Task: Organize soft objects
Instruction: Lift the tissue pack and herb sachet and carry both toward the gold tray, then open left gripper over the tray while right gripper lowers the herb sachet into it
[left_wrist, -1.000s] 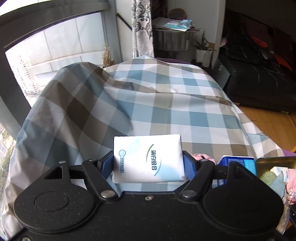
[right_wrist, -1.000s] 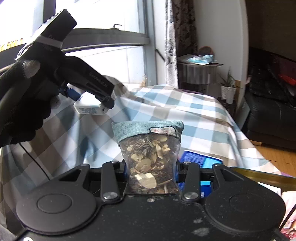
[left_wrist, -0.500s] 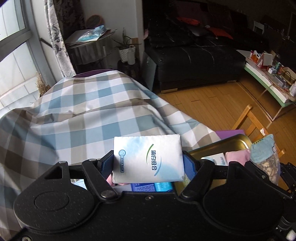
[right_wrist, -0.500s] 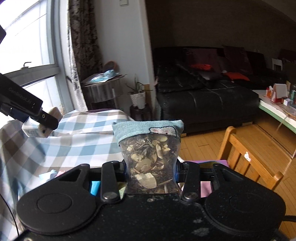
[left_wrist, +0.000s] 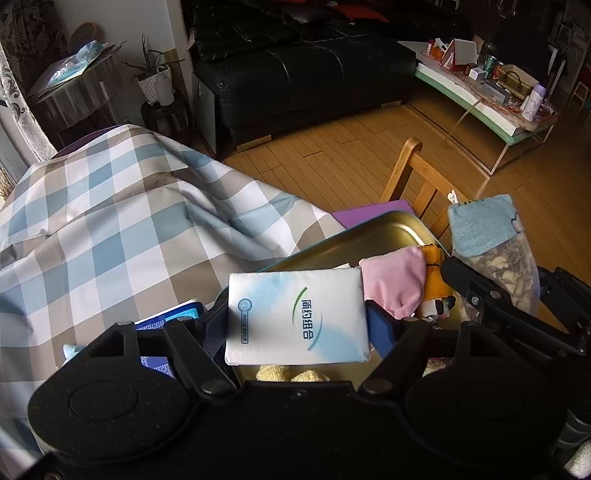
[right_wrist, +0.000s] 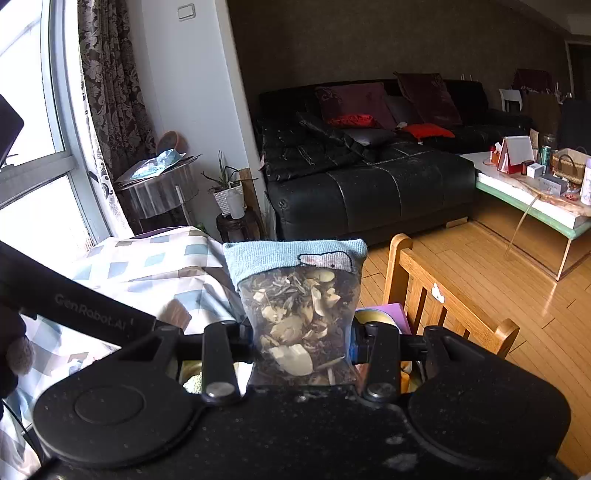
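My left gripper (left_wrist: 297, 325) is shut on a white and blue tissue pack (left_wrist: 295, 317) and holds it over the near end of a gold metal tray (left_wrist: 391, 229). In the tray lie a pink soft pouch (left_wrist: 395, 282), an orange toy (left_wrist: 434, 275) and yellow knitted pieces (left_wrist: 291, 374). My right gripper (right_wrist: 301, 343) is shut on a clear bag of dried herbs with a blue cloth top (right_wrist: 299, 314). That bag also shows in the left wrist view (left_wrist: 495, 251), at the tray's right side.
A checked blue, white and tan cloth (left_wrist: 122, 225) covers the table. A blue packet (left_wrist: 173, 314) lies left of the tray. A wooden chair (right_wrist: 436, 295) stands by the table edge. A black sofa (right_wrist: 369, 177) and a cluttered low table (right_wrist: 535, 184) stand beyond.
Both grippers have swung to the right, from over the checked cloth to the gold tray, each still holding its item. The tray and its contents have come into the left wrist view.
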